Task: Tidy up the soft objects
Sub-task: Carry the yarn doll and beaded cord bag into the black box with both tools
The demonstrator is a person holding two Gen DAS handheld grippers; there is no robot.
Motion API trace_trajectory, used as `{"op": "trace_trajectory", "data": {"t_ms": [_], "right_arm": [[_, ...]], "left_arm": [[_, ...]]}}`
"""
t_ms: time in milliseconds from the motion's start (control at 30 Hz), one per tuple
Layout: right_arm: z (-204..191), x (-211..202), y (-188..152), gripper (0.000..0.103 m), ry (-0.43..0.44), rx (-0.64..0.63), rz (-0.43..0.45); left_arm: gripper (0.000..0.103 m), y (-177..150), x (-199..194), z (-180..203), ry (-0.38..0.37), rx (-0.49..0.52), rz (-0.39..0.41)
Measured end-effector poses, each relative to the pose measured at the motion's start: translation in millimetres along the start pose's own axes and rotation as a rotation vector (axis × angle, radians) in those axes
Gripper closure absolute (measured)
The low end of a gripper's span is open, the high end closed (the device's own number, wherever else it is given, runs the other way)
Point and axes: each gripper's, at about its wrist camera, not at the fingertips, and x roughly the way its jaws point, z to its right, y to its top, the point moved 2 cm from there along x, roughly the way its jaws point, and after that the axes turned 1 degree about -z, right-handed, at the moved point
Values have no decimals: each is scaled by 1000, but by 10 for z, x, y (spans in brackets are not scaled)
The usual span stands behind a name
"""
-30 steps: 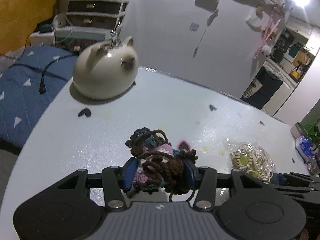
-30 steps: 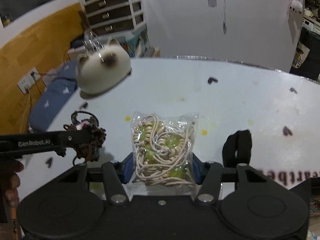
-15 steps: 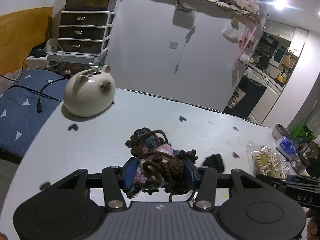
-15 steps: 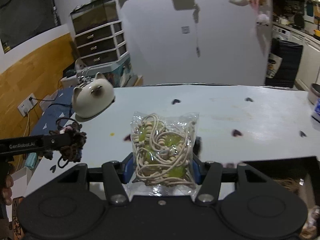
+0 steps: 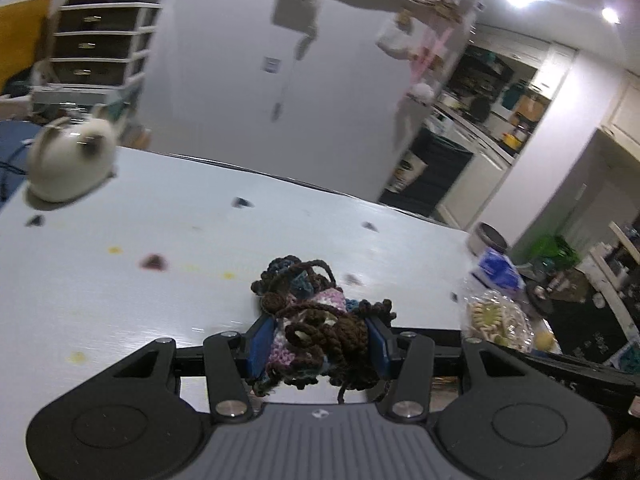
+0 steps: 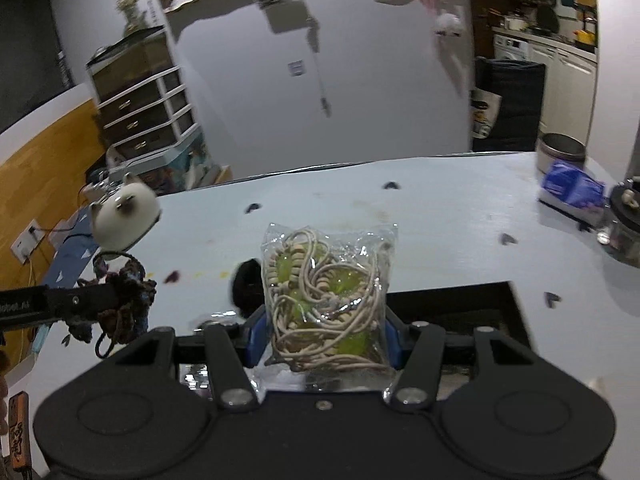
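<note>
Left wrist view, tangled brown, pink, blue crochet bundle [image 5: 318, 330]

Left tool [image 5: 318, 340] and right tool [image 6: 326, 336] (both tilted downward) each clamp a load.

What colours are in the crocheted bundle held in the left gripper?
Mostly dark brown, with pink-lilac, white and teal-blue patches; the crocheted bundle shows best in the left wrist view.

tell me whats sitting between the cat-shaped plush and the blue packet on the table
In the right wrist view, only bare white table with a few small dark marks lies between the cat-shaped plush and the blue packet.
</note>
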Motion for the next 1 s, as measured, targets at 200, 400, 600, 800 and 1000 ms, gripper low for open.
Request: {"op": "trace_trajectory", "data": {"t_ms": [200, 400, 600, 800, 1000], "right_arm": [[538, -107, -10, 47, -26, 22, 1], [956, -6, -38, 46, -33, 31, -27], [1137, 295, -112, 46, -7, 54, -101], [1244, 489, -144, 24, 12, 57, -164], [1319, 388, -36, 32, 47, 41, -115]], "left_arm": [[53, -115, 428, 558, -73, 24, -68], [53, -221, 806, 945, -102, 39, -129], [53, -274, 1055, 1072, -86, 39, -185], [33, -337, 1290, 1157, -4, 90, -220], [49, -273, 1265, 1170, -1, 101, -183]]}}
